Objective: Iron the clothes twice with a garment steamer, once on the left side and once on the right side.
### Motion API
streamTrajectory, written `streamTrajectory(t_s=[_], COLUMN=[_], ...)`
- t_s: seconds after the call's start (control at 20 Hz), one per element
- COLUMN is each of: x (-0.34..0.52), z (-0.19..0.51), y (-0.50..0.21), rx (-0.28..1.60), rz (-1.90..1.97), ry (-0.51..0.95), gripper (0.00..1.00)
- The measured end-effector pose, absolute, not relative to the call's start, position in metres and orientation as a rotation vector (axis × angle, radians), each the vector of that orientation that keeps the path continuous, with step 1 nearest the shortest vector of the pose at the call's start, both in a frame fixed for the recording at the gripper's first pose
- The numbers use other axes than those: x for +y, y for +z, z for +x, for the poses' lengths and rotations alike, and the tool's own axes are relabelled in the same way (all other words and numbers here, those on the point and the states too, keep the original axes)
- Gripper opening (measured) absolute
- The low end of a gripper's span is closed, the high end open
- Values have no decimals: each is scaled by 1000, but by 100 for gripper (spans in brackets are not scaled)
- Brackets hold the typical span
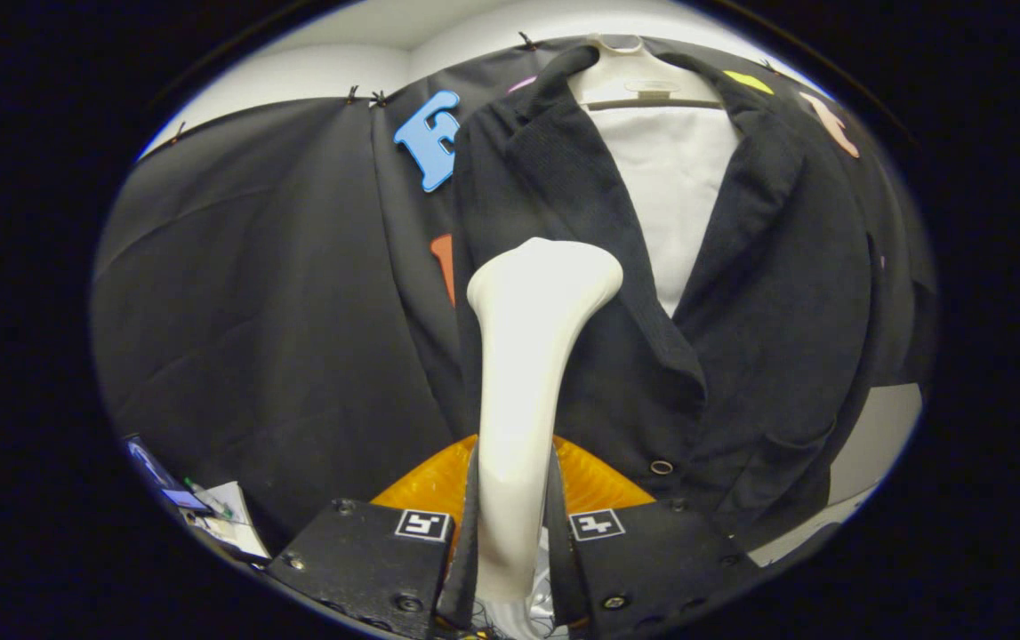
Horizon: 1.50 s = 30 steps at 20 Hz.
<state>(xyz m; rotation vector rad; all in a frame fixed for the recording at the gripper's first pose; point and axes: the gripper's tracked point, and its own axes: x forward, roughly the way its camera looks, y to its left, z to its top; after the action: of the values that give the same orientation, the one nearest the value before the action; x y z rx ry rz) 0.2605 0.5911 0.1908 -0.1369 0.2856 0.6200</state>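
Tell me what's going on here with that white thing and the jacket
A person's handheld tool is shut on the handle of a white garment steamer, with a finger pressing on each side. The steamer's flared head points up at a dark jacket that hangs on a pale hanger over a white form, just beyond the fingers. The head sits over the jacket's left front panel beside the lapel; whether it touches the cloth can't be told.
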Motion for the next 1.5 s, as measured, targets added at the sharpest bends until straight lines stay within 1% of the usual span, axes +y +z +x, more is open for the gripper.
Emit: streamTrajectory(t_s=[1.5], x=[538], z=[265], y=[41], rx=[512], rz=[-162], ry=[592], gripper=[36])
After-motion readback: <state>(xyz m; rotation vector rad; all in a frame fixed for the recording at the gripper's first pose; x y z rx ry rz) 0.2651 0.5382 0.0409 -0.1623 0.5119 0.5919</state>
